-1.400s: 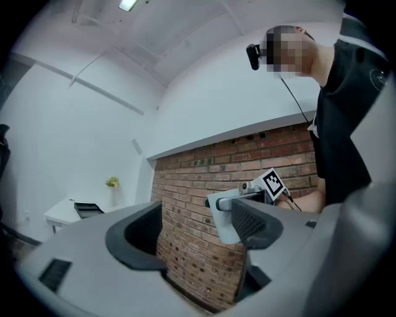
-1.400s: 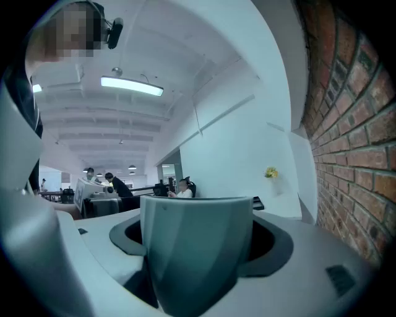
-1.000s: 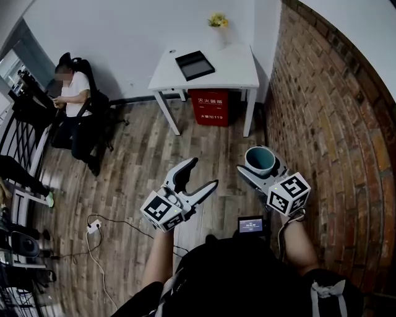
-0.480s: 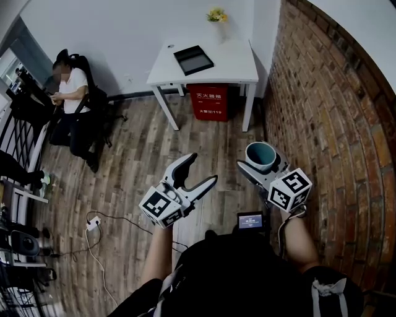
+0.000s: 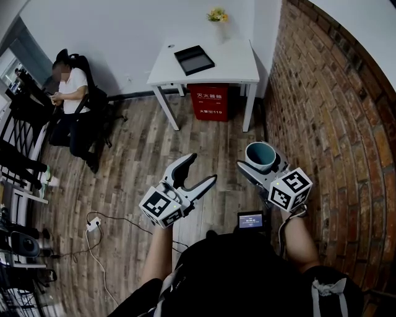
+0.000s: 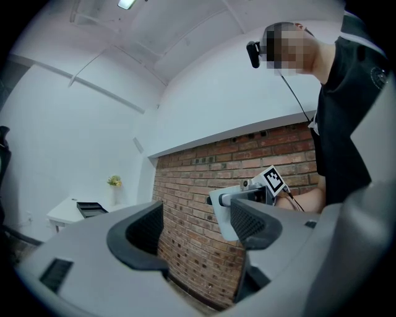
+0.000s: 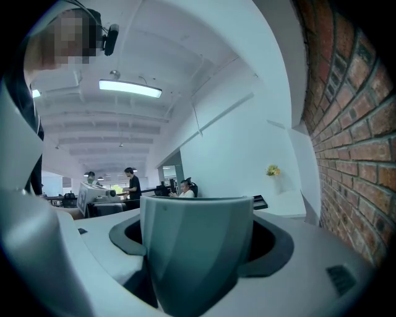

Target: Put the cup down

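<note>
Wood plank floor (image 5: 142, 161). Brick wall (image 5: 334, 111) on right, plain white wall (image 5: 124, 31) at back. White counter (image 5: 238, 65) in the corner with black tray (image 5: 193, 60) and yellow flowers (image 5: 217, 15); red box (image 5: 212, 102) under it. Person seated in black chair (image 5: 71, 93) far left. Power strip (image 5: 93, 226) and cable on floor. Ceiling strip light (image 7: 130, 88) on.

You work under soft, even light: a ceiling strip light (image 7: 130, 88) glows overhead, and shadows on the floor (image 5: 136, 161) are faint. Fisheye distortion bows the brick wall (image 5: 322, 111), the corners darken, and the cup (image 7: 197, 247) blurs up close.
</note>
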Demonstrator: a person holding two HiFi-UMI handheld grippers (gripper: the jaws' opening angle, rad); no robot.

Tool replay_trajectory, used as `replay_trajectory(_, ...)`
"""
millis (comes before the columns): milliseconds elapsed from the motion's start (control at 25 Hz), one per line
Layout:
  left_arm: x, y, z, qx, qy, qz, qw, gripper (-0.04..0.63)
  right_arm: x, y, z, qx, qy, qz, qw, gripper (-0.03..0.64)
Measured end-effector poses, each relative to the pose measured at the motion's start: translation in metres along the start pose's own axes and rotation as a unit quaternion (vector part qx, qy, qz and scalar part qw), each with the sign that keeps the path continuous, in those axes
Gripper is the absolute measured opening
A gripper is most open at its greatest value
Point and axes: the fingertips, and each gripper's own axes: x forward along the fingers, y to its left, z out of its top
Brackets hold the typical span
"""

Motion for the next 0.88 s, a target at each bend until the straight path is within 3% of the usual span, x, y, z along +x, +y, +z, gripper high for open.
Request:
replay_trajectory(480, -0.02, 0.028, -0.005, -0.003, 0.001, 0.008, 1.0, 0.332, 0.023, 0.009, -0.006, 0.001, 0.004, -0.015, 1.0, 0.403)
replay_trajectory(880, -0.055, 0.067, -0.031, -0.039, 0.005, 0.03, 0.9988, 0.313, 0.053, 0.02, -0.031, 0.015, 0.024, -0.027, 0.999, 0.403)
